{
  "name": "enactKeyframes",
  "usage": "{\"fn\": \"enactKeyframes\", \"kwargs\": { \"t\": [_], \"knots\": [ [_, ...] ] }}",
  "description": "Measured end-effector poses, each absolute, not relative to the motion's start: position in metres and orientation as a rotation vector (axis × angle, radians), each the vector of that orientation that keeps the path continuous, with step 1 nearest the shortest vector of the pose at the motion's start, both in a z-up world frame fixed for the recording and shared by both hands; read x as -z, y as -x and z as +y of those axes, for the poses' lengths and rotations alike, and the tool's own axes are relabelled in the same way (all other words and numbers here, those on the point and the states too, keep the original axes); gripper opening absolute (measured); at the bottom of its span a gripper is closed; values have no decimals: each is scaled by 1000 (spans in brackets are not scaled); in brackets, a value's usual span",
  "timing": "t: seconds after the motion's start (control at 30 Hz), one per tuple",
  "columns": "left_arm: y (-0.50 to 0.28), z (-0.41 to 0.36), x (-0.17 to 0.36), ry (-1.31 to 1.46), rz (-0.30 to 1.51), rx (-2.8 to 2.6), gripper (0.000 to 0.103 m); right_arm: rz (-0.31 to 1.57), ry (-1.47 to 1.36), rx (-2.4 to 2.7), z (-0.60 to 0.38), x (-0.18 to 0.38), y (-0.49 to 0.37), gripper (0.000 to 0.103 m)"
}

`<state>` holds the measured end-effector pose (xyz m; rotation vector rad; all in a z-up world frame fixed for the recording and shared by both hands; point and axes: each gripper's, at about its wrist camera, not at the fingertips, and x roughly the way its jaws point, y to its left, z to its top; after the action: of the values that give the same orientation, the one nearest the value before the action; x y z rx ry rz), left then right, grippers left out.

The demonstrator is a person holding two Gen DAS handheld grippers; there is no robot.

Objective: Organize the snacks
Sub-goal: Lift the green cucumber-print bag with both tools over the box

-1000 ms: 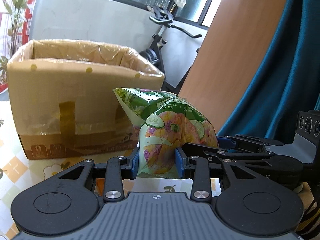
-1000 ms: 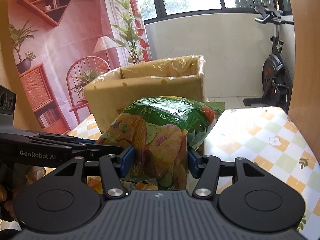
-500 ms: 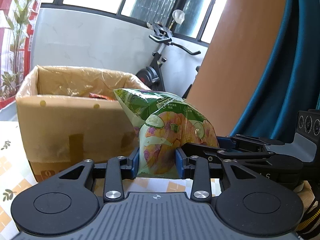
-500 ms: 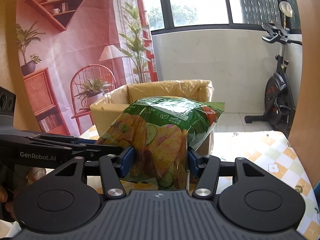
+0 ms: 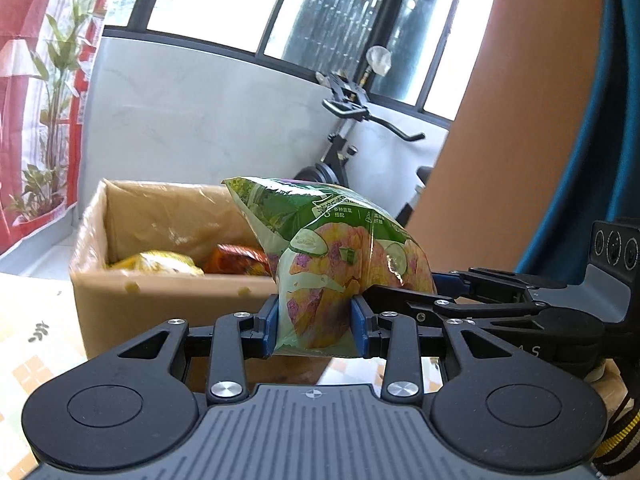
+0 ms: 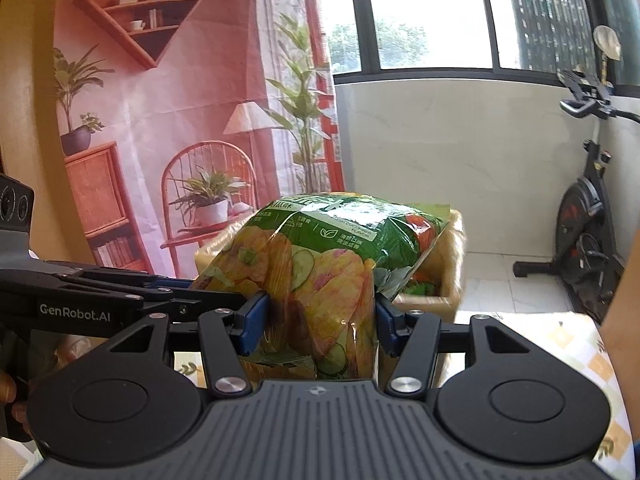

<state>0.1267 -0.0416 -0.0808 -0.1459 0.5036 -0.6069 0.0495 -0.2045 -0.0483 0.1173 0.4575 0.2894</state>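
A: Item one?
B: Green, glossy plastic snack bag printed with cucumber slices and orange-pink crisps [image 5: 344, 264], puffed with air, held up off the table in front of the box, its top standing above the box's rim.

A: Held by what?
B: Two holders. Left gripper [image 5: 316, 330], black with blue pads: fingers [image 5: 269, 330] drawn close together, pinching the bag's lower end. Right gripper [image 6: 316, 326], same build: fingers [image 6: 252, 322] about half apart, pressed on the bag's wider body from both sides. In the left wrist view the right gripper reaches in from the right, beside the bag.

A: Next entry?
B: Open brown cardboard box lined with clear plastic film [image 5: 120, 300], standing on the table just behind the bag. Contents visible: one yellow packet [image 5: 156, 266], one red-orange packet [image 5: 236, 260].

A: Support?
B: Table covered with a pale cloth checked in yellow and orange with leaf sprigs [image 6: 568, 344].

A: Surroundings?
B: Black exercise bike [image 6: 588, 248] by a white low wall under dark-framed windows; pink printed backdrop showing shelves, a chair and plants [image 6: 160, 120]; blue curtain [image 5: 600, 120].
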Motion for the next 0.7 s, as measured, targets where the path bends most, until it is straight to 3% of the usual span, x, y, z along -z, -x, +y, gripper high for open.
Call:
{"fn": "enactKeyframes", "kwargs": {
  "t": [0.7],
  "knots": [
    [-236,-38,78,182,552,512,39,489,-108,-329,-202,46,-194,57]
  ]
}}
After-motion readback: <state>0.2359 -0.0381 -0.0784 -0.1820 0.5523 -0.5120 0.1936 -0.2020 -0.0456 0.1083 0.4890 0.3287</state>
